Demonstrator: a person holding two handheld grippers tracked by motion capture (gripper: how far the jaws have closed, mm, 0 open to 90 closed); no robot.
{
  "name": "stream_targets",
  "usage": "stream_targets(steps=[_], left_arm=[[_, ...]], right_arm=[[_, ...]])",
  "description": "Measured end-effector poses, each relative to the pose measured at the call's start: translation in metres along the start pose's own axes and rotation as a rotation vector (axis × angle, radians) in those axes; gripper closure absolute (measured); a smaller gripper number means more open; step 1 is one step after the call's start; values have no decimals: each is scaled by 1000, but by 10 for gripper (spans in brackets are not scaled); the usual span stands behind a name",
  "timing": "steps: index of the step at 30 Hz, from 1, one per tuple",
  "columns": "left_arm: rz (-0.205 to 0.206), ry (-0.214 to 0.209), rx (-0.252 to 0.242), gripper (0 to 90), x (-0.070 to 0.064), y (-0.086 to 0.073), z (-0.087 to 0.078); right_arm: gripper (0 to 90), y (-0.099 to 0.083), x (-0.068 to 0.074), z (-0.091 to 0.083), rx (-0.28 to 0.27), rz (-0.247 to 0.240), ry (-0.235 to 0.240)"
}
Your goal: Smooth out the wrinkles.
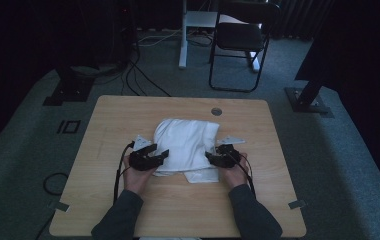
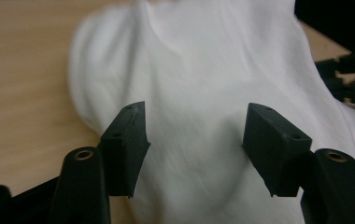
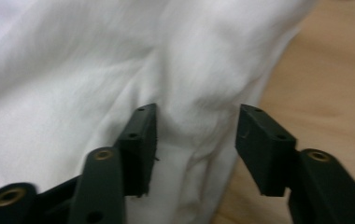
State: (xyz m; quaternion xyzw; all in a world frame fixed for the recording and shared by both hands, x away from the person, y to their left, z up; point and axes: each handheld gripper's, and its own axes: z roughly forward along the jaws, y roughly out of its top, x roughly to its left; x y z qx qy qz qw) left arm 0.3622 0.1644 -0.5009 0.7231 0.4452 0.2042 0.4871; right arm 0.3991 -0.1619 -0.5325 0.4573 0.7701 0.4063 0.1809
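Jaws on both sides stand apart, nothing between them. My left gripper sits at the left edge of the cloth, my right gripper at its right edge; each gripper view looks past parted jaws onto white fabric. The cloth lies bunched and partly folded at the middle of the worktop, a lower layer showing at its near edge.

Judgement: the step in hand is taking hold of both sides for a fold or lift. To do it well I should lower each gripper until one jaw slips under the edge, catch every layer there, and close both at matching points so the cloth rises level.
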Motion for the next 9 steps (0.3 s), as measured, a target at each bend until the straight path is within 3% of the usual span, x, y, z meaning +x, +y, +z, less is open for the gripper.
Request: stream_targets(steps=[5, 9], left_arm=[[41, 41, -47, 373, 2, -4, -32], [10, 67, -50, 368, 9, -8, -46]], right_arm=[[396, -8, -6, -39, -90, -5, -13], [363, -15, -17, -60, -103, 6, -33]])
